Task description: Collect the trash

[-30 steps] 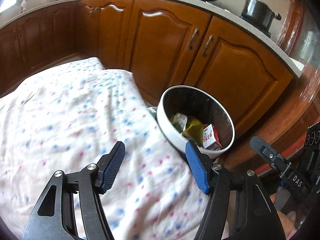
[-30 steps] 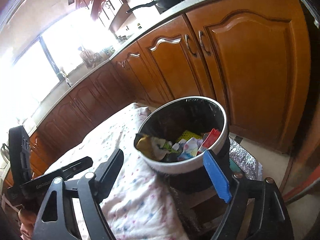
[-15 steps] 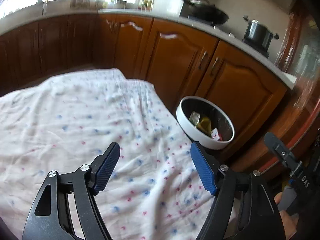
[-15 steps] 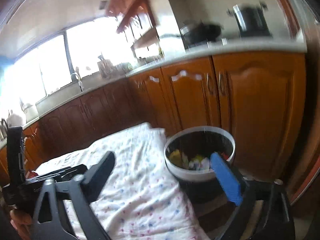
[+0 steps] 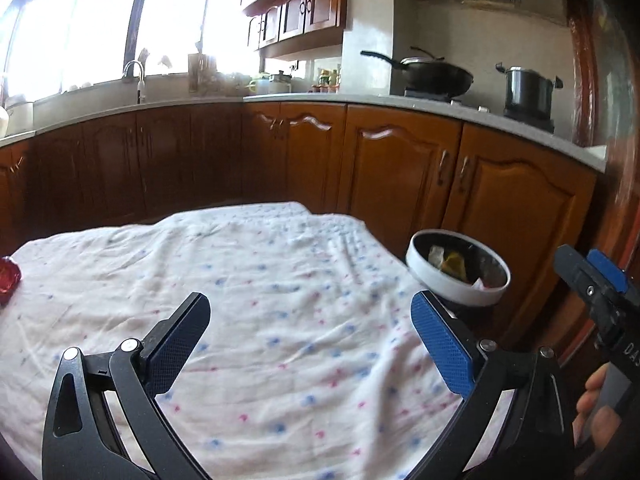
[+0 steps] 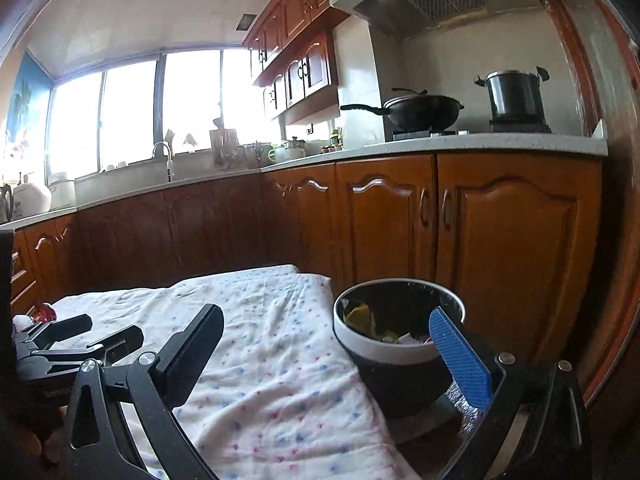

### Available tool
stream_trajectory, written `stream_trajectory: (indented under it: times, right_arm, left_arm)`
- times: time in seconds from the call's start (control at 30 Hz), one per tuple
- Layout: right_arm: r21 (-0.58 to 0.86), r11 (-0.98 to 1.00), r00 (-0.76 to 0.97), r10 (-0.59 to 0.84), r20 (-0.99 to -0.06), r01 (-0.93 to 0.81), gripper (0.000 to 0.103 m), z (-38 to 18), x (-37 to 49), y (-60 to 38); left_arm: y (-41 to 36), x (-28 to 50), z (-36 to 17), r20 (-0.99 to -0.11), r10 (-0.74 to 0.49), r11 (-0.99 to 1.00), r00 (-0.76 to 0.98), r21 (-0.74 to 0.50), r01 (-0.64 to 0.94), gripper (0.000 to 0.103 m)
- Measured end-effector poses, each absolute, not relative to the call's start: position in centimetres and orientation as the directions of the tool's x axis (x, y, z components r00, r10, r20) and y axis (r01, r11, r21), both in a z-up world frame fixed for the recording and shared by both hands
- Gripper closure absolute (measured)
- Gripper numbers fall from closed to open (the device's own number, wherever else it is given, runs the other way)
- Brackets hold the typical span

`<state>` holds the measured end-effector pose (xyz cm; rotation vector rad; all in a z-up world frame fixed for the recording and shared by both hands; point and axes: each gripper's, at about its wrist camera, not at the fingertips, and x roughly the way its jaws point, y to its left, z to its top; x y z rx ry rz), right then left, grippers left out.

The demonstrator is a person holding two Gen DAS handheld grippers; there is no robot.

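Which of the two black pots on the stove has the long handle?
The wide, shallow black wok, on the left burner. Its long handle sticks out leftward. The tall black stockpot to its right has only two short side handles.

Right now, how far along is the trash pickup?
Done: the trash bin beside the table already holds wrappers. In hand: nothing; the left tool and right tool are both open and empty. Left: a red object sits at the tablecloth's far-left edge.
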<state>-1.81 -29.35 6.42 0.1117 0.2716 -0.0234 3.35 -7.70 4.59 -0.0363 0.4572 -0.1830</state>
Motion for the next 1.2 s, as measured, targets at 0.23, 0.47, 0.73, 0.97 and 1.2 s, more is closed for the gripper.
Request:
stream_trajectory:
  times: [0.23,0.47,0.73,0.97,1.2]
  right_arm:
    - [0.148,0.988,0.96,0.004,-0.28,0.04,0.0,5.1,-2.5,-29.4]
    - [0.12,0.992,0.959,0.004,-0.282,0.031,0.0,4.3,-2.7,-28.4]
    - [0.14,0.99,0.965,0.022,-0.262,0.016,0.0,4.0,-3.0,-28.3]
    - [0.151,0.989,0.973,0.031,-0.23,0.004,0.0,4.1,-3.4,-28.3]
    - [0.156,0.988,0.976,0.033,-0.215,0.001,0.0,4.2,-3.6,-28.4]
  left_arm:
    - [-7.2,2.7,3.2,-0.443,-0.157,0.987,0.883,-0.055,0.148,0.0]
    - [-7.0,2.0,2.5,-0.443,-0.13,0.991,0.887,-0.04,0.125,0.0]
    - [-6.5,1.6,2.4,-0.432,-0.104,0.995,0.896,-0.041,0.095,0.0]
    - [-6.4,1.4,2.2,-0.416,-0.085,0.996,0.905,-0.032,0.079,0.0]
    - [-6.7,0.8,2.3,-0.393,-0.072,0.997,0.917,-0.013,0.073,0.0]
